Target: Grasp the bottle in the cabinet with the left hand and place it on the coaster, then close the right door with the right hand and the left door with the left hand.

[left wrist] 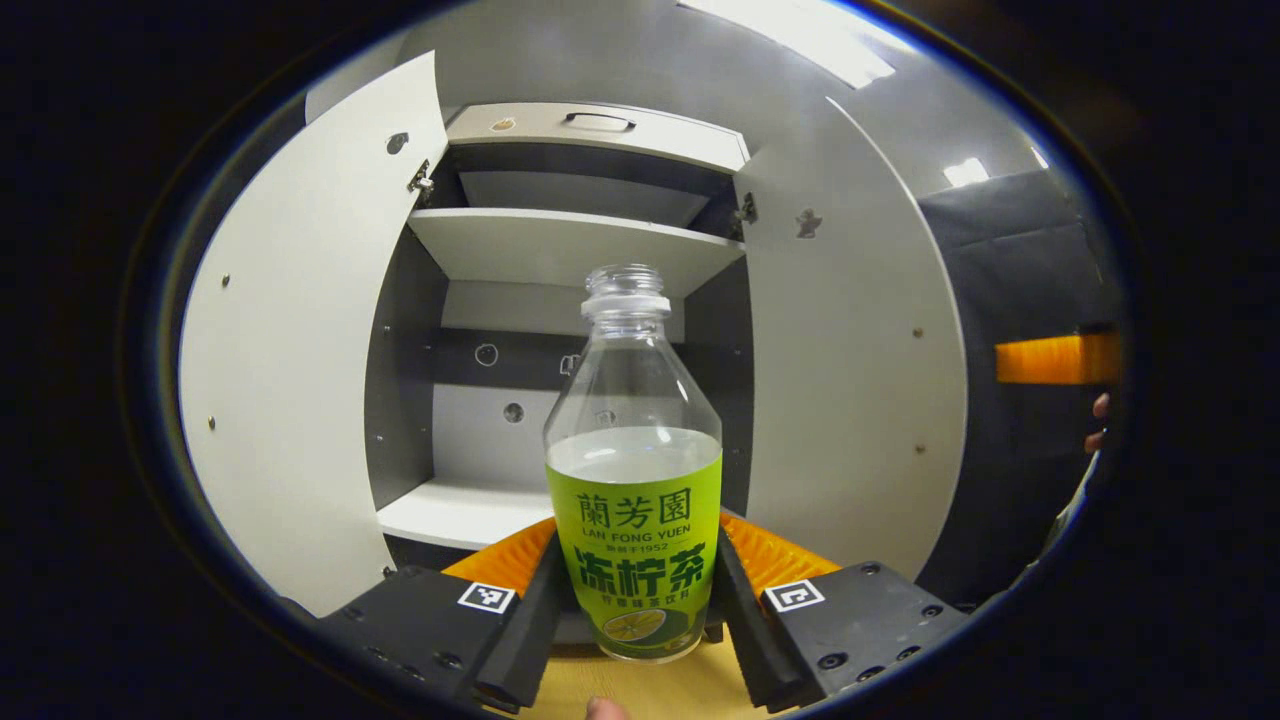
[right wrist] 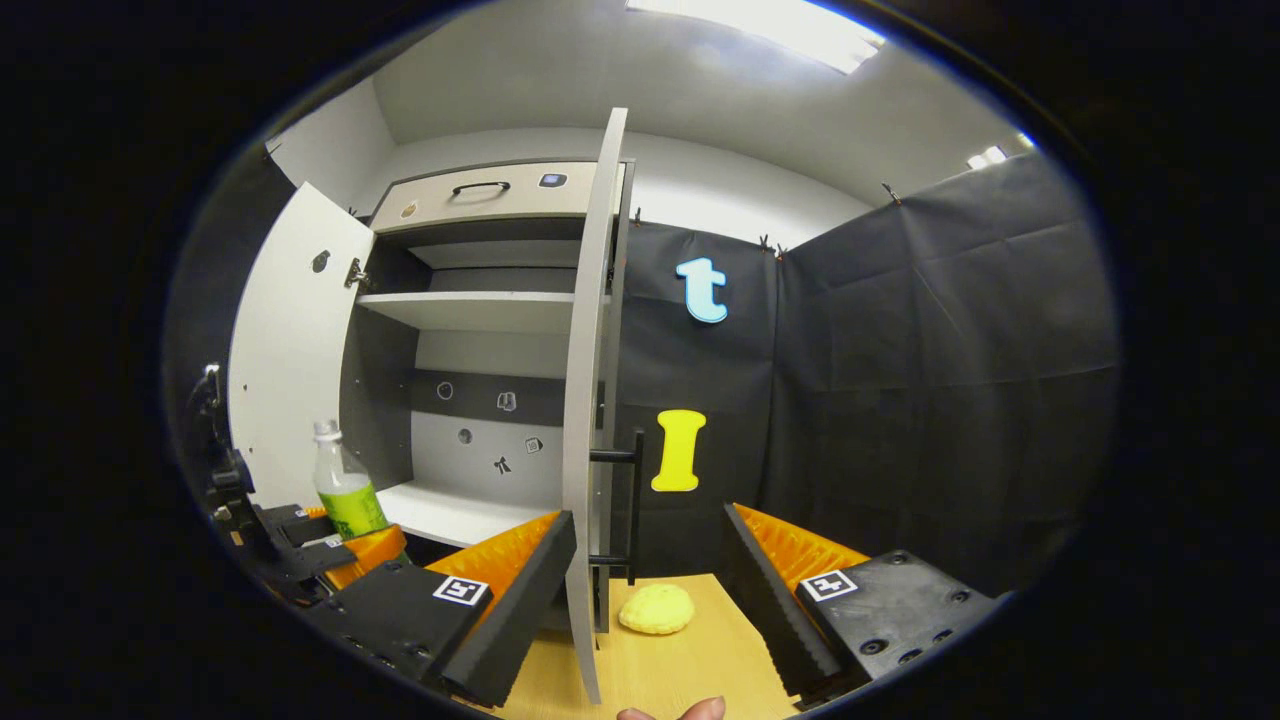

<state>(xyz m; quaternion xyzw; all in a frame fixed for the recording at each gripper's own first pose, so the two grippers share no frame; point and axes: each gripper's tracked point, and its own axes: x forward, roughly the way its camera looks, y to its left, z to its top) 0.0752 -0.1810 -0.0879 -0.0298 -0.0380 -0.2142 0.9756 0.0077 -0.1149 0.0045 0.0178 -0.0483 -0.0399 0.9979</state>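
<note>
Bottle (left wrist: 634,480) stands upright, clamped in your left hand-held gripper (left wrist: 634,600) before the open cabinet (left wrist: 560,240); its base is partly hidden. Your right hand-held gripper (right wrist: 650,590) gapes empty near the right door (right wrist: 590,400).

My left gripper view sits low and close, looking straight into the open cabinet (left wrist: 560,250). My right gripper view looks from farther right, past the right door (right wrist: 590,400) edge — both share the cabinet shelves and the bottle (left wrist: 635,480).

Wooden table (right wrist: 690,665) — a yellow coaster (right wrist: 656,608) lies on it.
</note>
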